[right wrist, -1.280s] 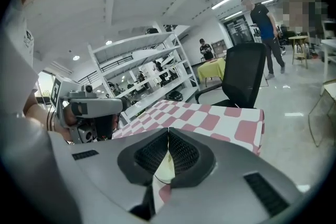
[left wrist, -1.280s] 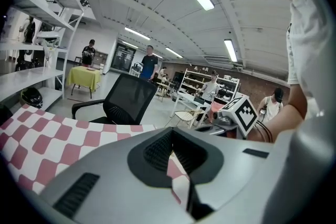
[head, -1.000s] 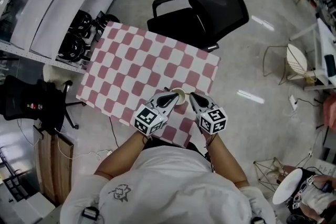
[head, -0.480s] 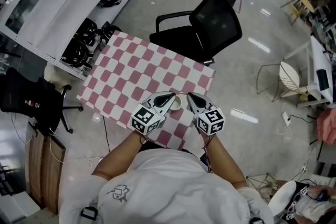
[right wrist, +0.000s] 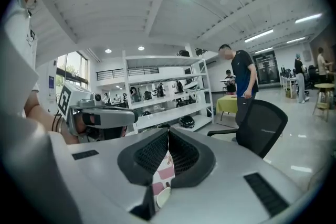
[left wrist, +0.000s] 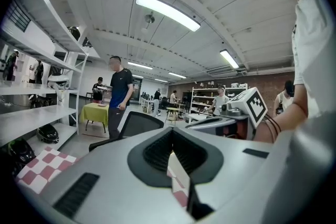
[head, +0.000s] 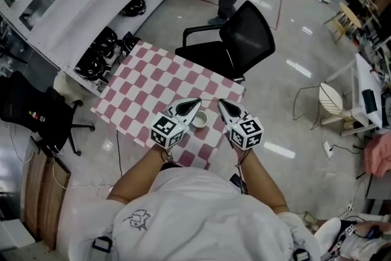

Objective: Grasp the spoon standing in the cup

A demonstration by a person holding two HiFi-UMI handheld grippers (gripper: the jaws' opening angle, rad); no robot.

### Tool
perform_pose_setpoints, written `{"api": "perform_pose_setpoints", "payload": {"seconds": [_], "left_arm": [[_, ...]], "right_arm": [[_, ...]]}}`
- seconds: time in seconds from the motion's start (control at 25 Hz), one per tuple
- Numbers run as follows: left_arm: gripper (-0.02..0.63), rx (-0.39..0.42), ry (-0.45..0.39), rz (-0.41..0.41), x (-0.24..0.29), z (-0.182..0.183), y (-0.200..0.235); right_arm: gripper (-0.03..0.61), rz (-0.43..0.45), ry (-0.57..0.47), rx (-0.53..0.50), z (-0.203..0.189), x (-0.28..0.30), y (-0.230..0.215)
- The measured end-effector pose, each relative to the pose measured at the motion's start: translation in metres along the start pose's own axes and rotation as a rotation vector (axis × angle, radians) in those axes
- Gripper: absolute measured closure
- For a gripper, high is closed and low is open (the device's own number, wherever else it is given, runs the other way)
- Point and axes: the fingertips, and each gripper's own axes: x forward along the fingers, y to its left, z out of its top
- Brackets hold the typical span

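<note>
Caught only in the head view: the cup (head: 199,120) near the close edge of the pink-checked table (head: 146,85), low between the left gripper (head: 195,103) and the right gripper (head: 221,103), touching neither. Could not make out the spoon in it, too small to tell. Glimpsed in the right gripper view a sliver of the cup's rim and checked cloth through the slit beneath the pads; saw only cloth in the left gripper view. Found both pairs of jaws pressed together at the tips, pinching nothing. Noted a black chair (head: 247,40) beyond the table.
</note>
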Motion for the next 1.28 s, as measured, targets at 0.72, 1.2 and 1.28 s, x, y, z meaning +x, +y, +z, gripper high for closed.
{"api": "perform_pose_setpoints", "payload": {"seconds": [0.72, 1.2, 1.28], "left_arm": [[0.6, 0.054, 0.0, 0.036, -0.028, 0.011, -0.025], [0.6, 0.09, -0.012, -0.092, -0.076, 0.02, -0.011], [0.6, 0.099, -0.015, -0.114, -0.09, 0.022, -0.01]], "right_arm": [[0.546, 0.01, -0.035, -0.044, 0.009, -0.024, 0.015], [0.546, -0.121, -0.071, -0.046, 0.025, -0.019, 0.062], [0.546, -0.146, -0.077, -0.058, 0.026, -0.018, 0.077]]}}
